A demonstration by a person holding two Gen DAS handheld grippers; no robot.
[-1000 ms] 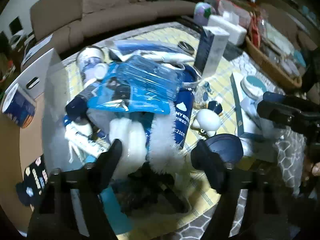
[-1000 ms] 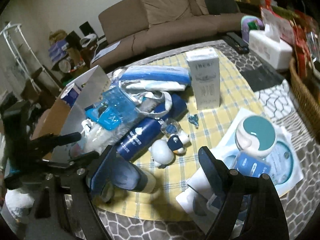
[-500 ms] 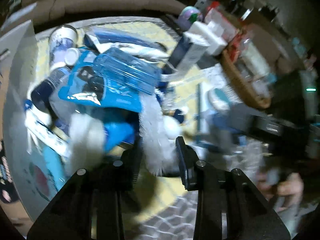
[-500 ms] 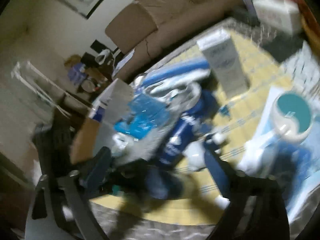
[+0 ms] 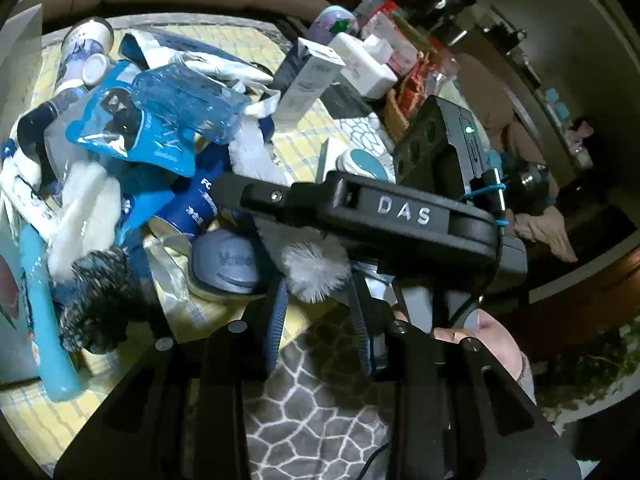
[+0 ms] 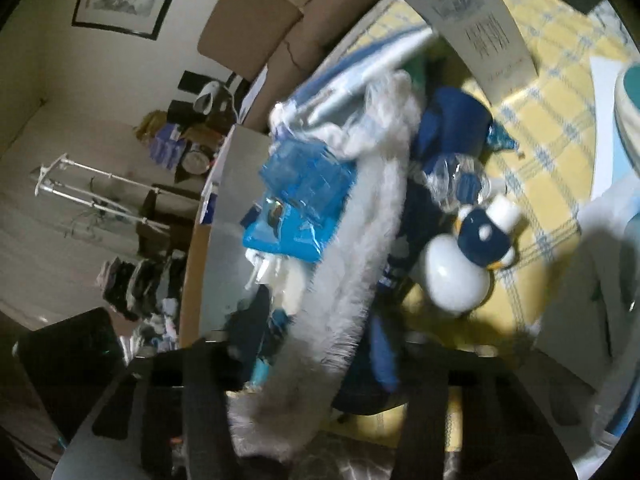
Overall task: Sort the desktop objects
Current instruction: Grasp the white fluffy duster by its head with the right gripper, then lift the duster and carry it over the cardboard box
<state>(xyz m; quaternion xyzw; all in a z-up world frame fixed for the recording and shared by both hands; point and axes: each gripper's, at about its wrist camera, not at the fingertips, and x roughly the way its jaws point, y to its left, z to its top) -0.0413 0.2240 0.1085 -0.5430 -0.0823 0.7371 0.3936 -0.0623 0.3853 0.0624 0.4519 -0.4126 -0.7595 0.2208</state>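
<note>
A heap of blue and white toiletries lies on a yellow plaid cloth (image 5: 248, 44). A white fluffy strip (image 5: 314, 276) runs out of the heap. My left gripper (image 5: 318, 304) is shut on its near end, blue pads pressing both sides. My right gripper (image 5: 248, 200) crosses the left wrist view just above that end. In the blurred right wrist view, the white fluffy strip (image 6: 352, 280) lies between the closing jaws of the right gripper (image 6: 320, 364), pads against its sides. A penguin figure (image 6: 460, 272) stands to the right of it.
A blue pouch (image 5: 184, 100), dark blue bottle (image 5: 196, 200), round jar (image 5: 228, 260), black fluffy piece (image 5: 96, 296) and light blue tube (image 5: 44, 308) crowd the left. An upright white box (image 5: 312, 76), teal-lidded jar (image 5: 364, 162), tissue box (image 5: 364, 64) and wicker basket (image 5: 396, 116) stand behind. A hand (image 5: 488, 344) shows at lower right.
My left jaws went from wide open to shut on the fluffy strip's end. The right gripper swung across the left view, tilted down toward the heap, and its jaws narrowed around the strip.
</note>
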